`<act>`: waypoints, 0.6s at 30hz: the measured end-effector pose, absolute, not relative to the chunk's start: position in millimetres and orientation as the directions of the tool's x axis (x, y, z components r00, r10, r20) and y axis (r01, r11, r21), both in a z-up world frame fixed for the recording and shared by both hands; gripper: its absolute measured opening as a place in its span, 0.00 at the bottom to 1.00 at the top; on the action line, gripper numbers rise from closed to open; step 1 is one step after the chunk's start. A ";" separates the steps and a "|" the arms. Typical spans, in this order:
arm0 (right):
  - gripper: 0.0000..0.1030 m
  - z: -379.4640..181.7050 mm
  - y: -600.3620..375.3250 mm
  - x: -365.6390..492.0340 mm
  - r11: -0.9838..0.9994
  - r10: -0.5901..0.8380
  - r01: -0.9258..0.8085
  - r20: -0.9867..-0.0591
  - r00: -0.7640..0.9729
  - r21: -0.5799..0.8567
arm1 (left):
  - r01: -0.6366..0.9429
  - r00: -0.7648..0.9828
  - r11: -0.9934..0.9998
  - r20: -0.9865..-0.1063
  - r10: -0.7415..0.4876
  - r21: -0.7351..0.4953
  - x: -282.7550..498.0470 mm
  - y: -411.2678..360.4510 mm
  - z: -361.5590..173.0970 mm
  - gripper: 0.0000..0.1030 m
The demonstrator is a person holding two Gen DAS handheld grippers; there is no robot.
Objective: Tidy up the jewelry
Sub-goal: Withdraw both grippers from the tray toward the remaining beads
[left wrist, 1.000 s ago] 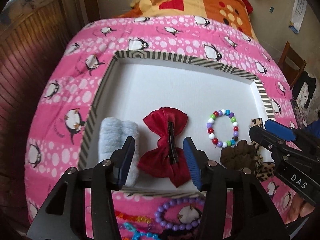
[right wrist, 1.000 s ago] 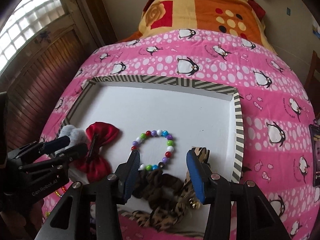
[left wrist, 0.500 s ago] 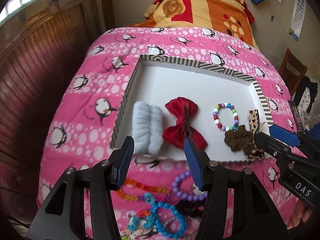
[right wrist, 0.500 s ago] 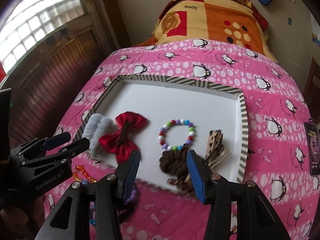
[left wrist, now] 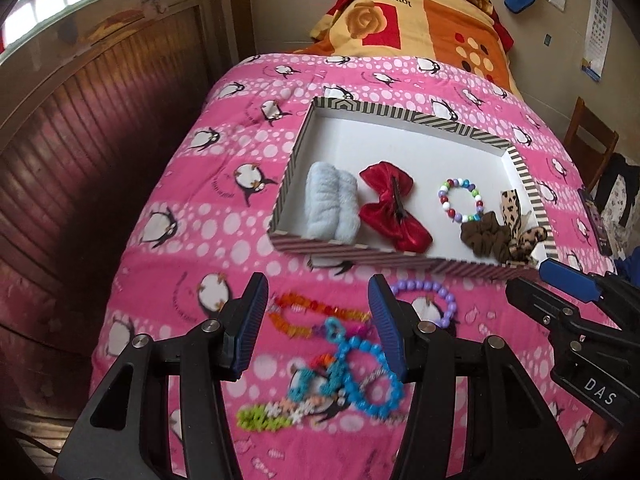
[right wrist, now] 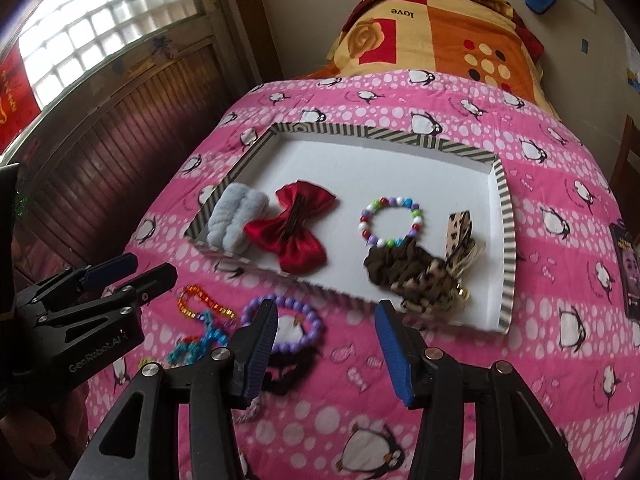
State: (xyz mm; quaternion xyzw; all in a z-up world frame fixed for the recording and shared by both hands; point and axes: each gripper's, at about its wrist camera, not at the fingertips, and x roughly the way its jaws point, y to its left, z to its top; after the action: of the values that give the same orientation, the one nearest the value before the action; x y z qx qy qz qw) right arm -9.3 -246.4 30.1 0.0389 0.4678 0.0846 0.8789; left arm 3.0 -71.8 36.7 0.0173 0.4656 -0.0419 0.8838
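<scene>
A striped-rim white tray (left wrist: pixel 404 114) (right wrist: pixel 505 216) lies on the pink penguin quilt. It holds a pale blue fluffy scrunchie (left wrist: pixel 331 205) (right wrist: pixel 236 216), a red bow clip (left wrist: pixel 390 206) (right wrist: pixel 296 227), a multicolour bead bracelet (left wrist: pixel 461 199) (right wrist: pixel 391 221), a brown scrunchie (left wrist: pixel 482 236) (right wrist: pixel 394 268) and a leopard scrunchie (left wrist: pixel 524 238) (right wrist: pixel 434 286). On the quilt in front lie a purple bead bracelet (left wrist: pixel 434 298) (right wrist: pixel 286 322), an orange bead strand (left wrist: pixel 308 314) (right wrist: pixel 202 300) and a blue bead piece (left wrist: pixel 356 364) (right wrist: pixel 196 342). My left gripper (left wrist: pixel 318 324) (right wrist: pixel 128 272) is open and empty above these. My right gripper (right wrist: pixel 326 354) (left wrist: pixel 536 276) is open and empty beside it.
A green and white bead piece (left wrist: pixel 272 412) lies at the quilt's near edge. An orange and yellow folded blanket (left wrist: pixel 416 16) lies at the bed's head. A wood-panelled wall (left wrist: pixel 80 152) runs along the left. A wooden chair (left wrist: pixel 590 136) and a dark phone (right wrist: pixel 626 268) are at the right.
Both grippers have pulled back and up from the tray, both open throughout. The loose bracelets on the quilt in front of the tray have come into view. The tray's items have not moved.
</scene>
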 end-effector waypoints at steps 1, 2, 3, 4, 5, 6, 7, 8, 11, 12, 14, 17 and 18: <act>0.47 29.7 -244.0 -13.5 0.982 0.187 -0.115 -0.816 0.547 0.148 | 0.085 0.565 0.996 -0.824 -0.053 -0.006 -1.0 -69.5 36.9 0.50; 0.48 29.6 -242.4 -15.8 0.982 0.189 -0.118 -0.816 0.546 0.148 | 0.083 0.566 0.997 -0.823 -0.052 -0.006 -4.2 -67.6 37.0 0.50; 0.48 29.6 -240.5 -18.9 0.982 0.190 -0.121 -0.816 0.546 0.147 | 0.081 0.566 0.997 -0.823 -0.052 -0.007 -8.0 -65.7 37.0 0.50; 0.48 29.4 -238.7 -22.0 0.982 0.190 -0.124 -0.816 0.546 0.146 | 0.079 0.566 0.997 -0.823 -0.050 -0.006 -11.8 -63.9 36.9 0.50; 0.49 29.1 -236.7 -25.7 0.981 0.191 -0.126 -0.817 0.545 0.145 | 0.079 0.566 0.997 -0.823 -0.049 -0.005 -15.1 -62.5 36.6 0.50; 0.50 28.8 -235.1 -28.5 0.981 0.191 -0.128 -0.817 0.544 0.145 | 0.080 0.566 0.997 -0.823 -0.049 -0.004 -17.8 -61.3 36.4 0.50; 0.50 28.5 -233.1 -31.9 0.981 0.191 -0.129 -0.818 0.543 0.143 | 0.079 0.567 0.997 -0.822 -0.048 -0.004 -20.6 -60.2 36.3 0.50; 0.51 28.5 -231.6 -35.0 0.981 0.190 -0.130 -0.818 0.542 0.142 | 0.079 0.568 0.997 -0.822 -0.050 -0.006 -23.6 -59.1 36.2 0.50; 0.52 28.9 -227.3 -43.9 0.981 0.189 -0.135 -0.817 0.544 0.137 | 0.081 0.569 0.997 -0.820 -0.051 -0.006 -32.7 -55.6 34.6 0.50; 0.52 28.8 -226.6 -46.2 0.981 0.188 -0.135 -0.817 0.545 0.136 | 0.080 0.569 0.997 -0.820 -0.051 -0.007 -35.0 -54.6 34.1 0.50; 0.52 28.1 -224.6 -50.6 0.982 0.187 -0.136 -0.818 0.545 0.134 | 0.081 0.566 0.997 -0.823 -0.053 -0.008 -38.1 -53.1 32.4 0.50; 0.52 26.7 -221.2 -56.7 0.982 0.182 -0.136 -0.821 0.541 0.128 | 0.089 0.566 0.996 -0.822 -0.056 -0.007 -42.6 -51.5 31.9 0.50; 0.52 26.2 -220.6 -58.4 0.983 0.180 -0.134 -0.821 0.541 0.127 | 0.090 0.567 0.996 -0.822 -0.054 -0.003 -44.2 -51.3 31.9 0.50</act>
State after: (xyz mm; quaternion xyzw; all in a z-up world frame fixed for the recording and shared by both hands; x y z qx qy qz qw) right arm -58.4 -220.6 26.2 0.0242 0.4704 0.0895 0.8776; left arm -44.2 -51.3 31.9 0.0194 0.4632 -0.0408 0.8851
